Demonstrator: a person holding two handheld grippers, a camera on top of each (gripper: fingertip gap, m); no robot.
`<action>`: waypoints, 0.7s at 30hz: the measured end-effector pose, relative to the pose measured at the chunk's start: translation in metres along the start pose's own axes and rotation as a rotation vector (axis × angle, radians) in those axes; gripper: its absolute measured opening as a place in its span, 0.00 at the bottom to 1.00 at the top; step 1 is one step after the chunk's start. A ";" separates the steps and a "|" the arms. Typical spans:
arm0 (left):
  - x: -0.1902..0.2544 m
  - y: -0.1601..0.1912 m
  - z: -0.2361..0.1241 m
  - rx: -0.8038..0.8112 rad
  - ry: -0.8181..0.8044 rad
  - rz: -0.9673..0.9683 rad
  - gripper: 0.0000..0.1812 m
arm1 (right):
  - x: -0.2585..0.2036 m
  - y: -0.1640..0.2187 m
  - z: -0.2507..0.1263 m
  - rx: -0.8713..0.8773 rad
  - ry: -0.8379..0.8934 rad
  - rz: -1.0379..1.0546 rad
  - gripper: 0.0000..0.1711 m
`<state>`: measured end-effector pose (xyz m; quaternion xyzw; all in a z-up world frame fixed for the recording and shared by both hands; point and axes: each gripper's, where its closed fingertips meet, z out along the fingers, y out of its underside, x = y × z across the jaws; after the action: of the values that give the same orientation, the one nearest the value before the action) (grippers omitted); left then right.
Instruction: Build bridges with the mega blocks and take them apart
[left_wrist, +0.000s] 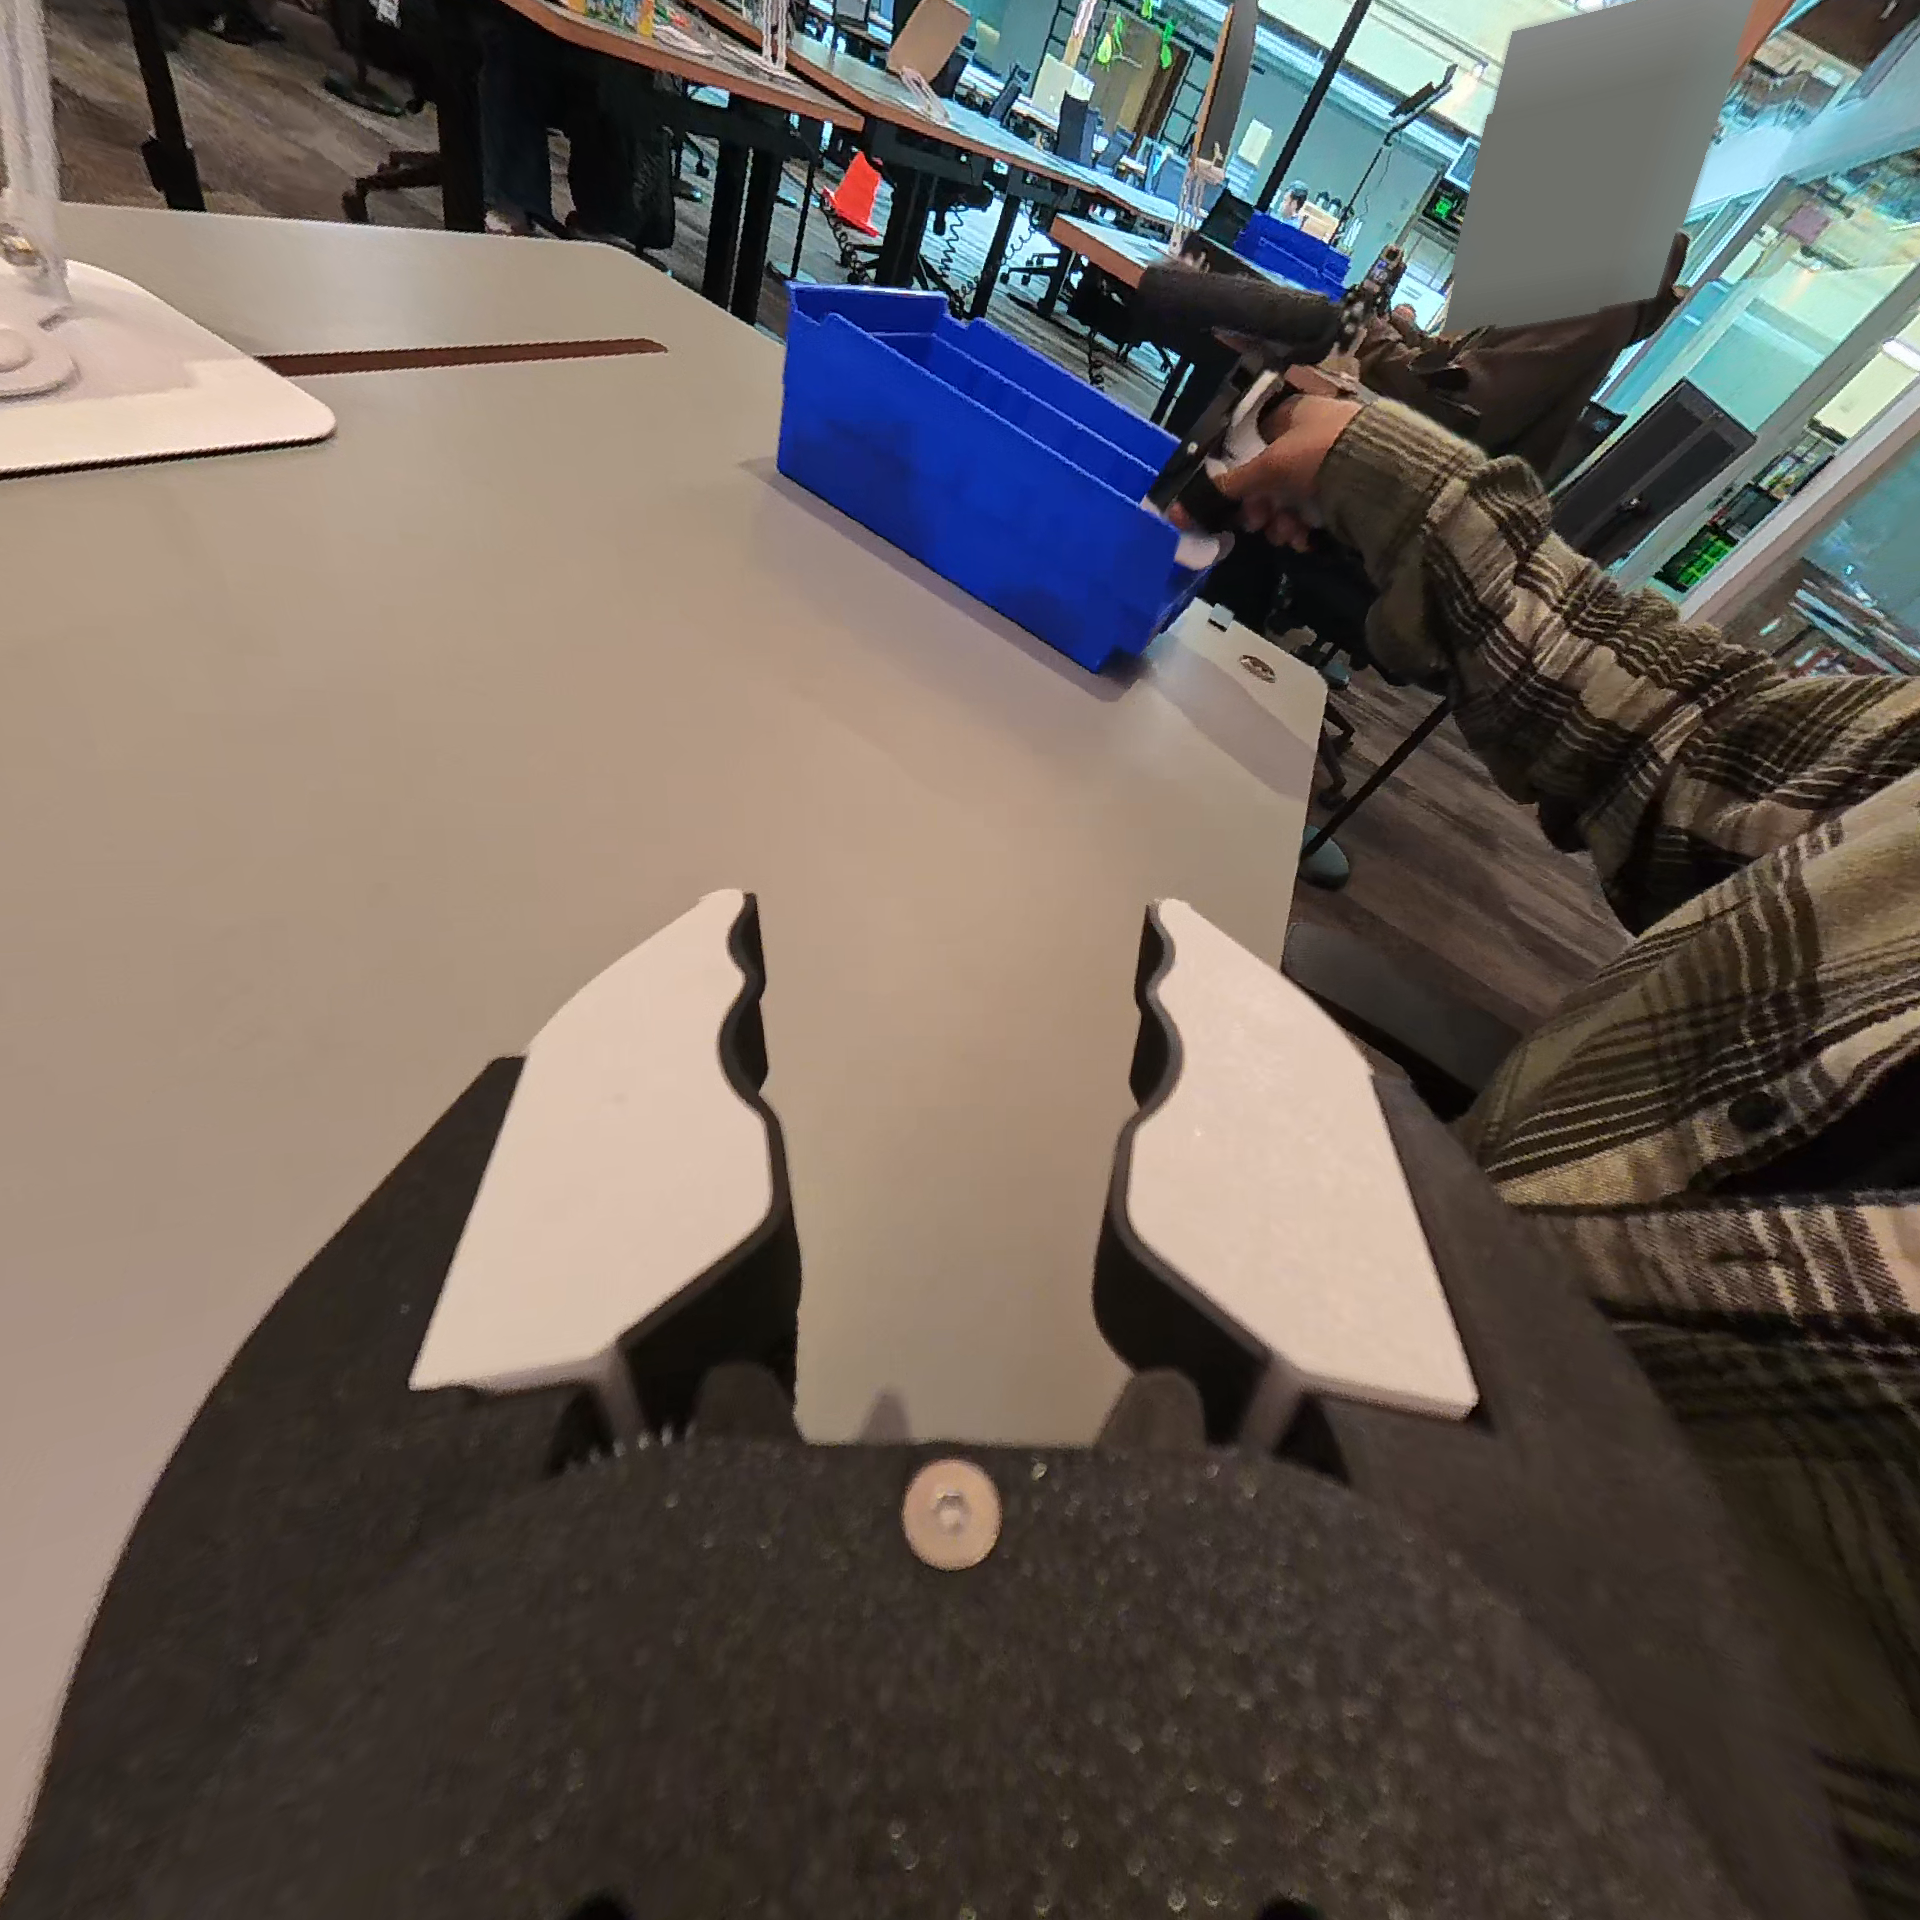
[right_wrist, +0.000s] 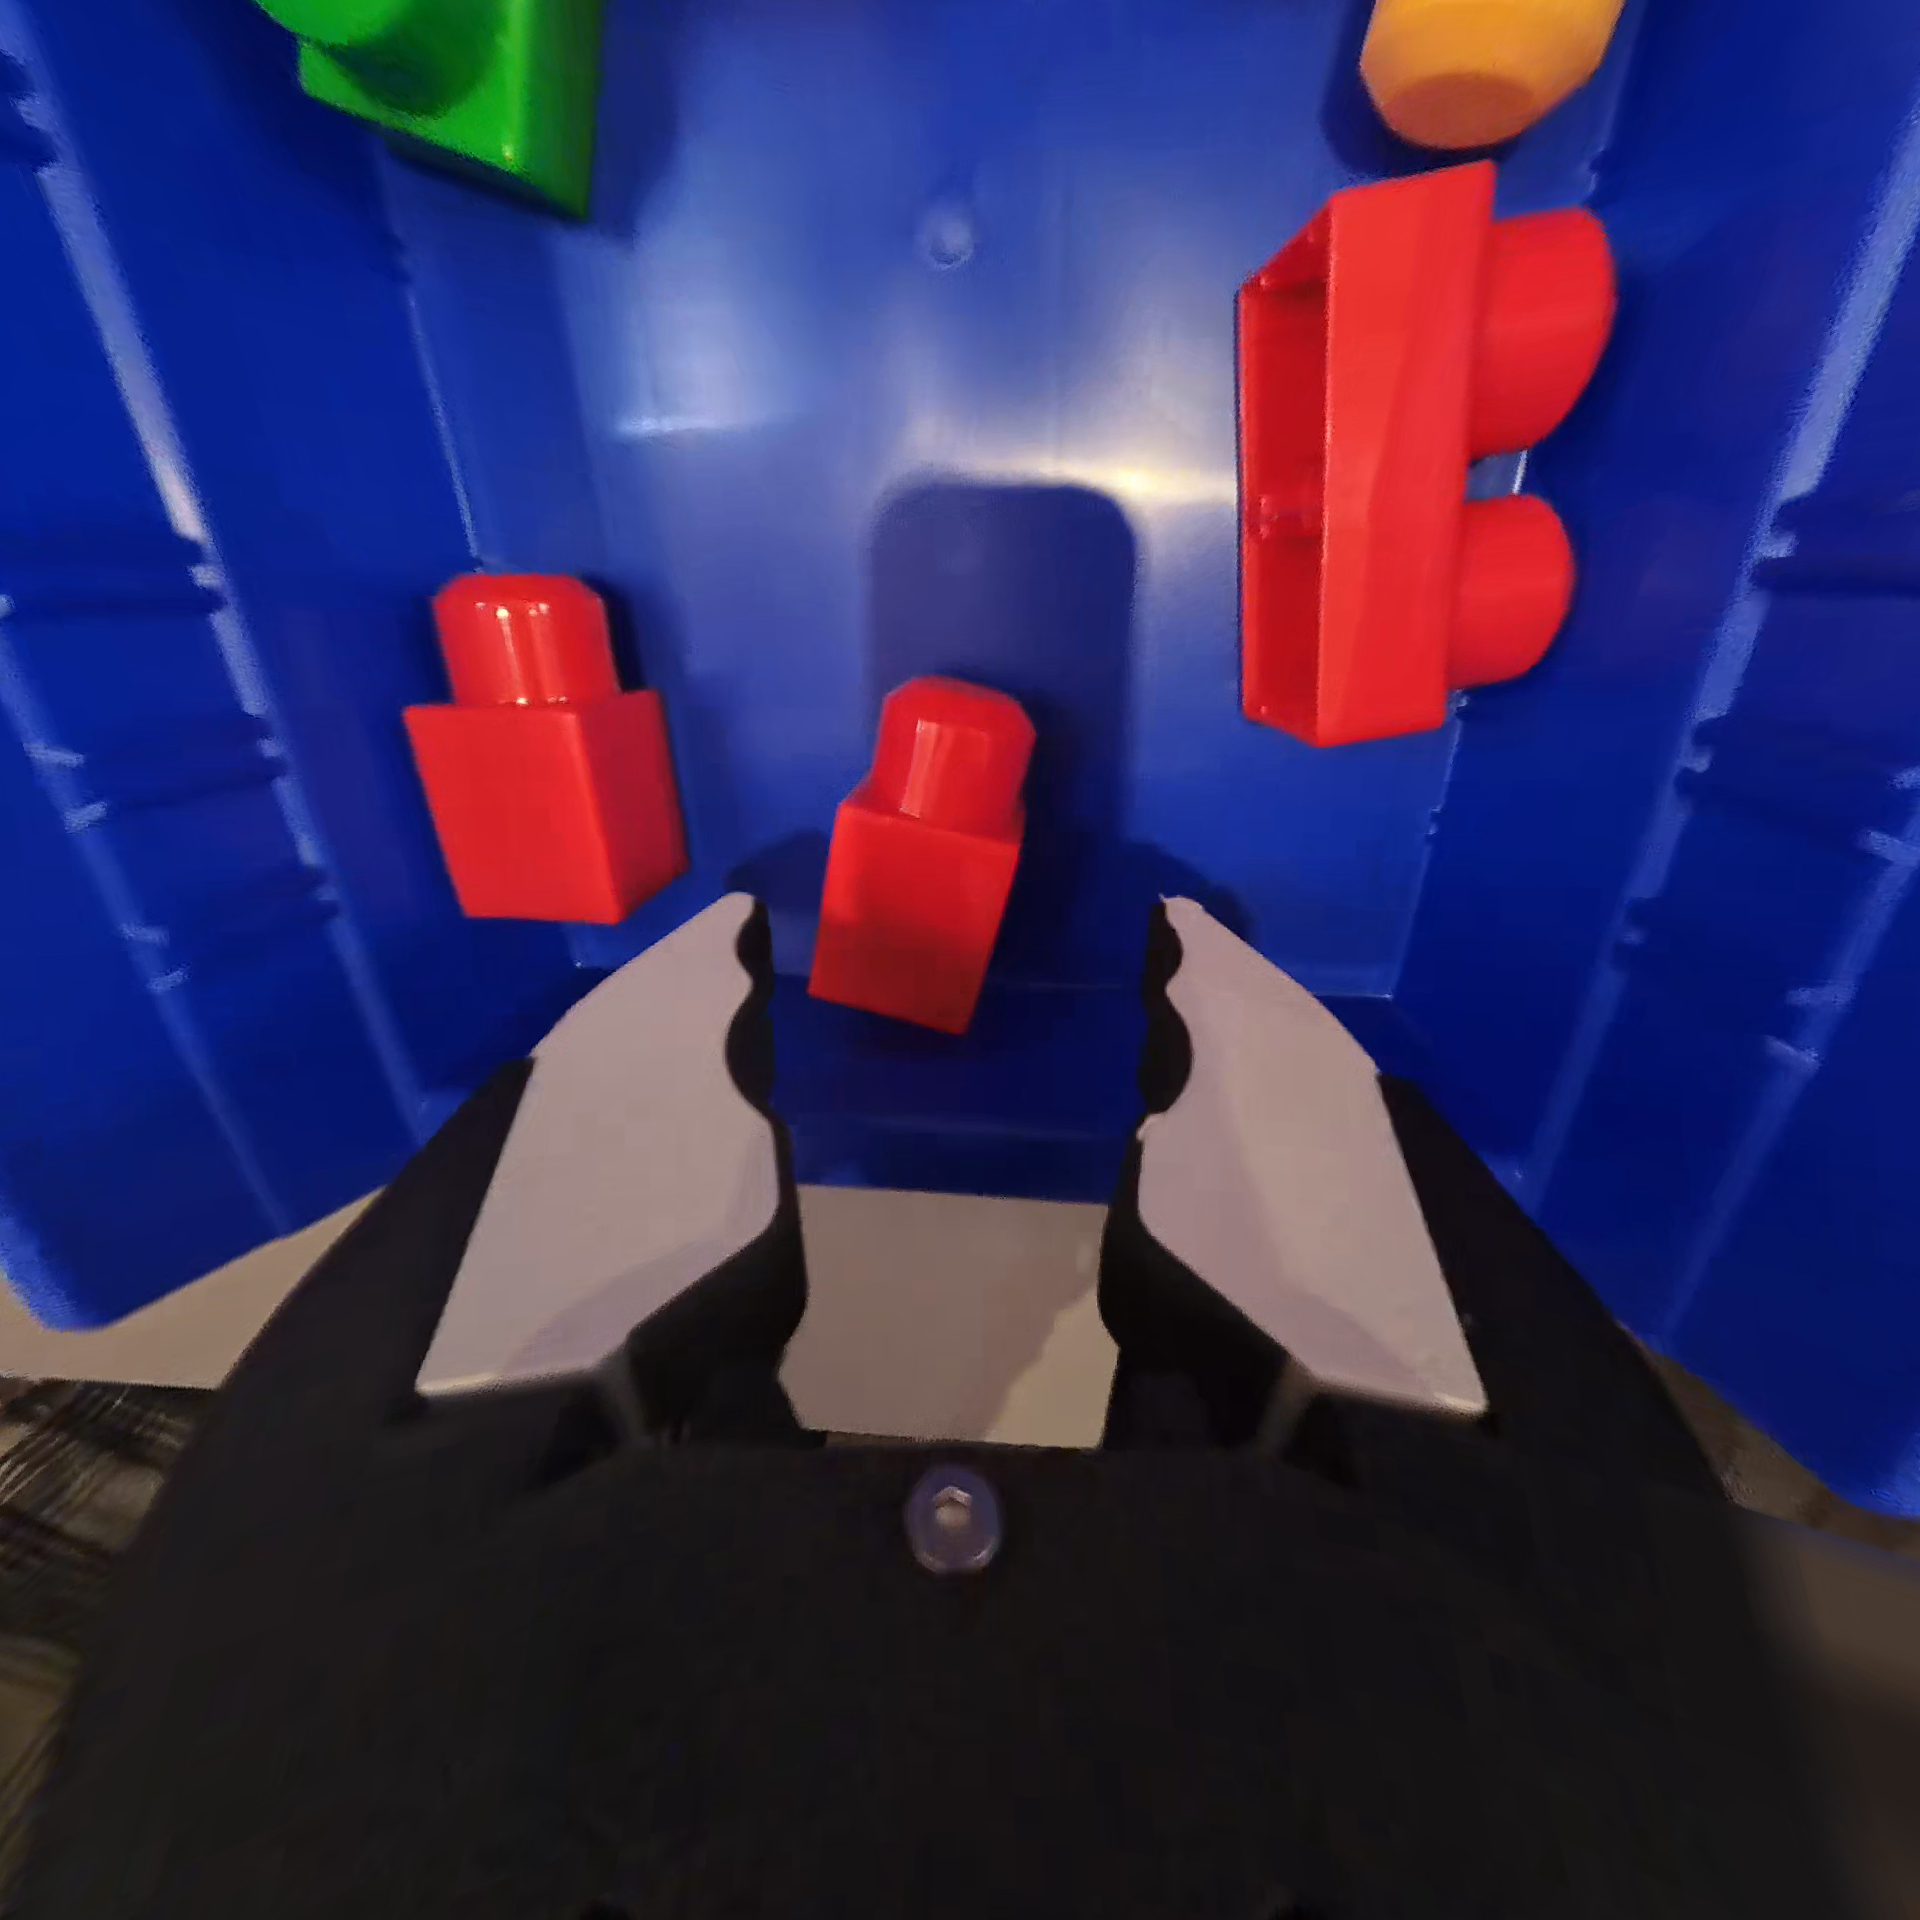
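- While the left tongs (left_wrist: 951, 914) hang wide and empty over the grey bench (left_wrist: 520, 675), the blue bin (left_wrist: 977, 468) stands near its far edge.
- Right tongs (right_wrist: 956, 914) reach into the bin (right_wrist: 260, 623), wide, holding nothing.
- One small red block (right_wrist: 914, 883) lies just ahead between the fingertips; another (right_wrist: 540, 769) lies to its left.
- Long red block (right_wrist: 1382, 468), green block (right_wrist: 488, 94) and orange block (right_wrist: 1475, 62) lie farther in.

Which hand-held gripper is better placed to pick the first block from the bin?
Right. The right hand-held gripper is open inside the blue bin, lined up on a single-stud red block. The left hand-held gripper is open over bare table.
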<state>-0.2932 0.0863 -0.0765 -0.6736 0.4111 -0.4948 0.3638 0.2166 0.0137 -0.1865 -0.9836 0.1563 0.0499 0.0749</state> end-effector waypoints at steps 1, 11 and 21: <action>-0.001 0.000 -0.002 0.005 0.000 -0.005 0.38 | 0.000 0.001 0.004 -0.020 0.000 0.009 0.39; -0.004 0.004 -0.005 0.020 0.012 -0.018 0.38 | -0.008 0.001 0.012 -0.157 -0.012 -0.008 0.20; -0.005 0.005 -0.007 0.037 0.012 -0.036 0.38 | -0.010 -0.017 -0.012 -0.065 -0.024 -0.095 0.20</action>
<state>-0.3019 0.0879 -0.0811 -0.6711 0.3920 -0.5129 0.3646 0.2137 0.0311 -0.1708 -0.9912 0.1068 0.0632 0.0470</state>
